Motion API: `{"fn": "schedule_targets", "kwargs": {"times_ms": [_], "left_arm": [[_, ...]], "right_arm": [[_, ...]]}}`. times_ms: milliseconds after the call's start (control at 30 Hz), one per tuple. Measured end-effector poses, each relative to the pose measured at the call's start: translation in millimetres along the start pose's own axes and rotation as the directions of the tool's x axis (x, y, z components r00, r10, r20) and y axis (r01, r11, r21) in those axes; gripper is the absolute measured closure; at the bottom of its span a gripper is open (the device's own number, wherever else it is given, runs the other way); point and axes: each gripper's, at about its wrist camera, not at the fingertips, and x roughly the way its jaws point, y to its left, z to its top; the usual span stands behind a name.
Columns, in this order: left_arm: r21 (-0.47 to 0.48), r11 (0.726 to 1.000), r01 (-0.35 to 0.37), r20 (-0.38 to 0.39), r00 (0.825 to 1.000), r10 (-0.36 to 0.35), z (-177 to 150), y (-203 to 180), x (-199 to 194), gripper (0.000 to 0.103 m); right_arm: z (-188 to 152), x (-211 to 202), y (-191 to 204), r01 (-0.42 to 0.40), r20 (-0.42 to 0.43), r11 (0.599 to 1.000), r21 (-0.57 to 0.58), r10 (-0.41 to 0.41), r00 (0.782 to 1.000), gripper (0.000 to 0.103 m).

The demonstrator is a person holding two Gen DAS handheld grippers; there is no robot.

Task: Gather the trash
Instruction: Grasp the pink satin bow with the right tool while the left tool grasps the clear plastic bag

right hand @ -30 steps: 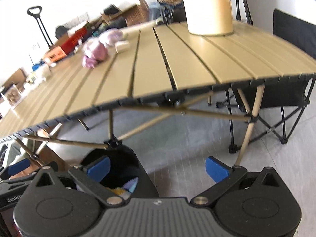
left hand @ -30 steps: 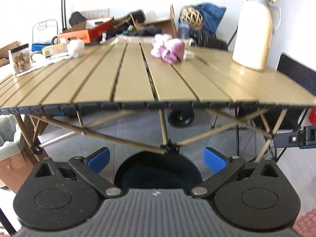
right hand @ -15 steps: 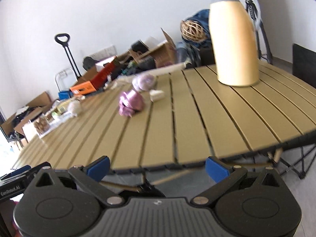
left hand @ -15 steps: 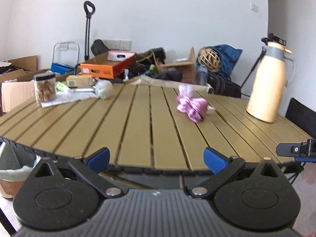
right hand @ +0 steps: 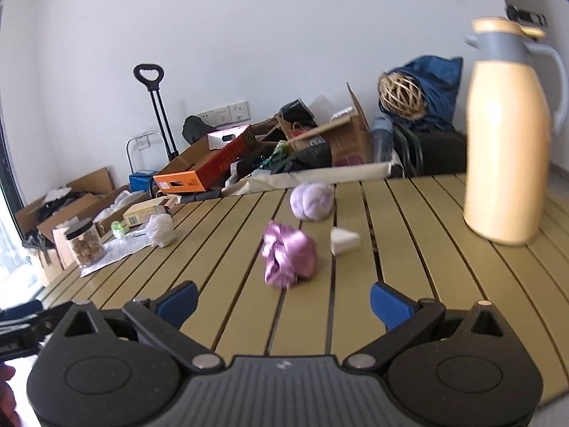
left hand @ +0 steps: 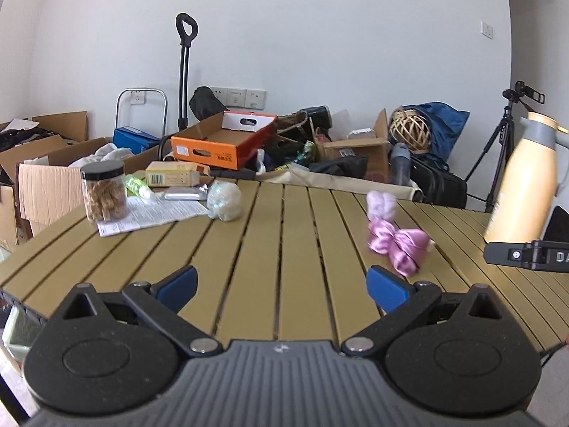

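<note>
On the slatted table (left hand: 298,249) (right hand: 426,284) lie a shiny pink crumpled wrapper (left hand: 398,245) (right hand: 288,258), a pale lilac wad (left hand: 381,205) (right hand: 312,201) behind it, and a small white paper scrap (right hand: 344,240). A crumpled clear plastic ball (left hand: 224,200) (right hand: 161,230) sits further left. My left gripper (left hand: 281,286) is open and empty over the near table edge. My right gripper (right hand: 282,300) is open and empty, with the pink wrapper just beyond its fingertips.
A tall cream thermos (left hand: 522,185) (right hand: 506,135) stands at the table's right. A jar of snacks (left hand: 104,190) (right hand: 85,242) rests on a printed sheet (left hand: 153,213) at the left. Cardboard boxes, an orange box (left hand: 220,144) and bags crowd the floor behind.
Both grippers have risen from below the table edge, where a black bin showed, to above the tabletop. They have also moved nearer the trash; both stay open.
</note>
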Motion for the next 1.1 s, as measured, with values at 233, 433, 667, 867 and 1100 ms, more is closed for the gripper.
{"fn": "schedule_targets", "kwargs": {"times_ms": [233, 433, 667, 867, 1100], "left_arm": [[0.011, 0.999, -0.032, -0.005, 0.999, 0.032, 17.5, 17.7, 26.9, 0.0], [0.002, 0.998, -0.057, -0.029, 0.998, 0.057, 24.4, 28.7, 44.8, 0.0], [-0.004, 0.999, -0.054, -0.057, 0.997, 0.054, 26.8, 30.7, 67.7, 0.0], [-0.012, 0.999, -0.053, -0.092, 0.994, 0.052, 25.0, 30.9, 87.7, 0.0], [-0.052, 0.996, -0.076, -0.129, 0.989, 0.069, 34.8, 41.9, 115.5, 0.0]], "right_arm": [[22.6, 71.3, 10.8, 0.055, -0.034, 0.998, -0.036, -0.057, 0.998, 0.0], [23.7, 135.4, 14.9, 0.098, -0.113, 0.992, -0.076, -0.106, 0.988, 0.0], [23.9, 182.6, 14.8, 0.115, -0.162, 0.99, -0.076, -0.127, 0.979, 0.001], [22.8, 210.0, 13.1, 0.117, -0.202, 0.991, -0.07, -0.129, 0.971, 0.008], [20.6, 212.7, 8.4, 0.091, -0.21, 0.995, -0.036, -0.097, 0.973, 0.052]]}}
